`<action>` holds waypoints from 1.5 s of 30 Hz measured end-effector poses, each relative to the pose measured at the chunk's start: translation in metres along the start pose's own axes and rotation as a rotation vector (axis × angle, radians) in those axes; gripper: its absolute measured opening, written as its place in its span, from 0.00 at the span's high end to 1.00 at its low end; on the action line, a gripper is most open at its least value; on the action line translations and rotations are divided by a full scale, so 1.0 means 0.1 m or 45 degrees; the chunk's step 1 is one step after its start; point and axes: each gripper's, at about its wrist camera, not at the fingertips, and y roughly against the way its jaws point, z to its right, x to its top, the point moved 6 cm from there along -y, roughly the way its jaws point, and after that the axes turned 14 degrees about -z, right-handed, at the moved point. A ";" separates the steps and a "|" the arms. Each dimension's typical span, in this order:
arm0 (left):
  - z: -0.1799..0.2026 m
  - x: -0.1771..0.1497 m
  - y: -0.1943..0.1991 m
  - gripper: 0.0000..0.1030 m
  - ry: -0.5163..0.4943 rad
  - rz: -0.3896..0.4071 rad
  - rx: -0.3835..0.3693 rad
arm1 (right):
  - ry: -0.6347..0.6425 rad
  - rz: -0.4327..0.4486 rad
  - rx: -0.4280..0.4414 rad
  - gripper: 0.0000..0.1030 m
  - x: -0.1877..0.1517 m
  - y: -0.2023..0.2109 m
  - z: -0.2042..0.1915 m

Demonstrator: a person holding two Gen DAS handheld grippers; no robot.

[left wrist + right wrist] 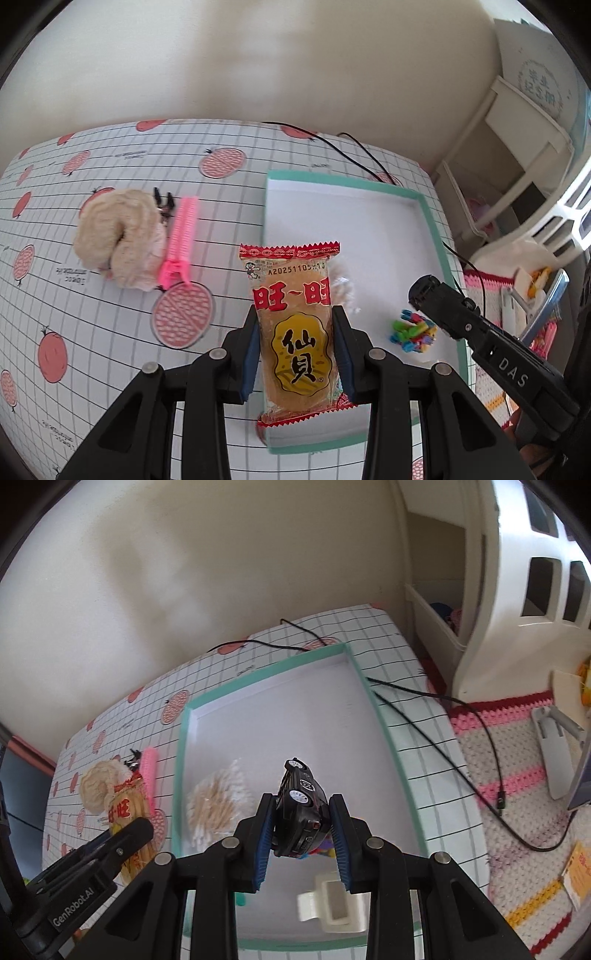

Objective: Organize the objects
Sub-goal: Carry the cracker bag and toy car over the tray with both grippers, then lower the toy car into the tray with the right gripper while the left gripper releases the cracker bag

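Cream wall and white shelving back a table under a white grid-patterned cloth with pink fruit prints (110,325), which carries a shallow teal-rimmed white tray (384,734). Centre frame, the left gripper (297,350) is clamped on a clear rice-cracker packet with red ends (295,332), the right gripper (301,832) on a black toy car (301,812), both over the tray. Inside lie a cotton-swab bag (216,805), colourful plastic bits (412,330) and a cream clip (328,904). At left, a beige knitted cloth (118,236) and pink comb-like clip (179,240) are likely still to sort.

Snack packet (295,332) hides most of the cotton swab bag (343,288). Toy car (301,812) covers the coloured pieces (325,849). White clip (328,904) blurred.
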 end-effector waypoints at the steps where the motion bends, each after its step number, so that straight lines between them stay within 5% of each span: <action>1: 0.02 0.00 -0.02 0.64 -0.006 -0.003 -0.002 | -0.007 0.007 -0.010 0.69 0.00 0.01 0.04; 15: 0.33 -0.11 -0.30 0.64 -0.082 -0.052 0.003 | -0.106 0.002 -0.095 0.69 -0.02 -0.12 0.46; 30: 0.47 -0.15 -0.58 0.63 -0.111 -0.105 0.009 | -0.057 -0.124 -0.159 0.70 -0.17 -0.40 0.46; 45: 0.46 -0.23 -0.68 0.63 -0.085 -0.138 -0.036 | -0.068 -0.136 -0.159 0.69 -0.17 -0.36 0.48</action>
